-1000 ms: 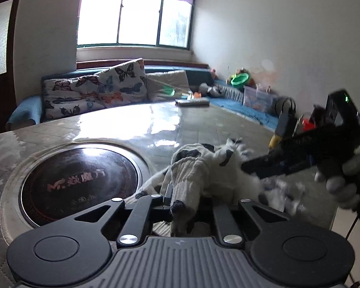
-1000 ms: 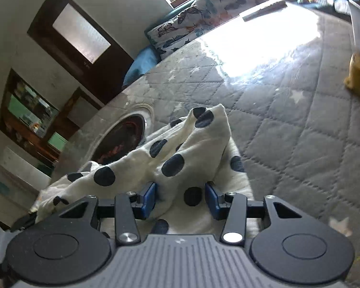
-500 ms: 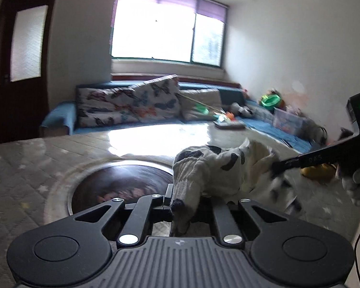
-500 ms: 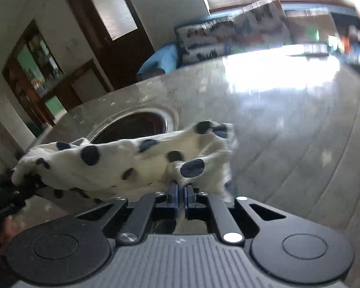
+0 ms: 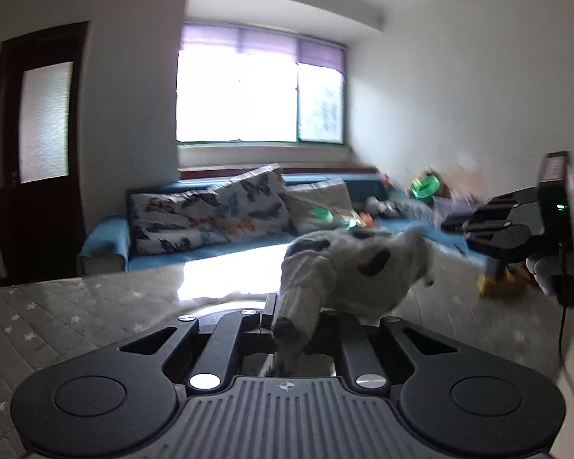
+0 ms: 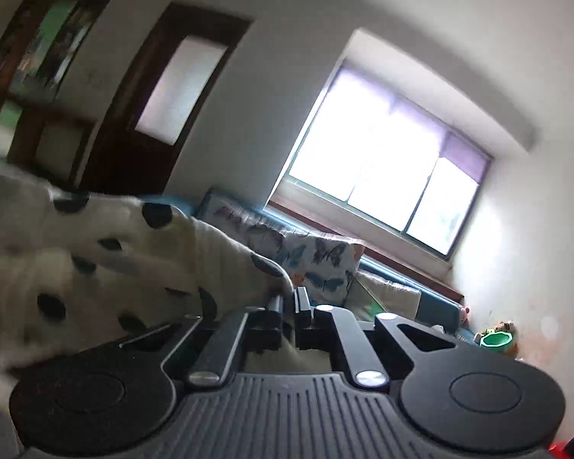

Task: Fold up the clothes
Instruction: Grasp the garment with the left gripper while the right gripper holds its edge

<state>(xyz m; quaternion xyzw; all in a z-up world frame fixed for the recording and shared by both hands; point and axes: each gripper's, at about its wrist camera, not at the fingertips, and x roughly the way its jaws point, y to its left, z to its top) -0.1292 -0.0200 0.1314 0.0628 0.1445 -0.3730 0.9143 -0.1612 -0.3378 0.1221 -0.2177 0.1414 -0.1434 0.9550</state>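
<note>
A white garment with dark polka dots (image 5: pixel 348 267) hangs off the grey quilted table (image 5: pixel 76 317), stretched between both grippers. My left gripper (image 5: pixel 287 325) is shut on one bunched end of it, low in the middle of the left wrist view. My right gripper (image 5: pixel 449 225), held by a gloved hand (image 5: pixel 543 271), reaches in from the right at the cloth's far end. In the right wrist view the garment (image 6: pixel 95 260) spreads to the left, and the right gripper (image 6: pixel 291 298) pinches its edge; its jaws are opening a hair, with the cloth still between the pads.
A blue sofa with butterfly cushions (image 5: pixel 210 218) runs under the bright window behind the table. A dark door (image 5: pixel 38 145) stands at the left. A green basin (image 5: pixel 424 185) and toys lie at the right end, with a yellow object (image 5: pixel 493 285) near the table's right edge.
The right gripper closed on the dotted cloth, then rolled and rose. Both grippers have lifted, carrying the garment up off the table, so more wall and window now show.
</note>
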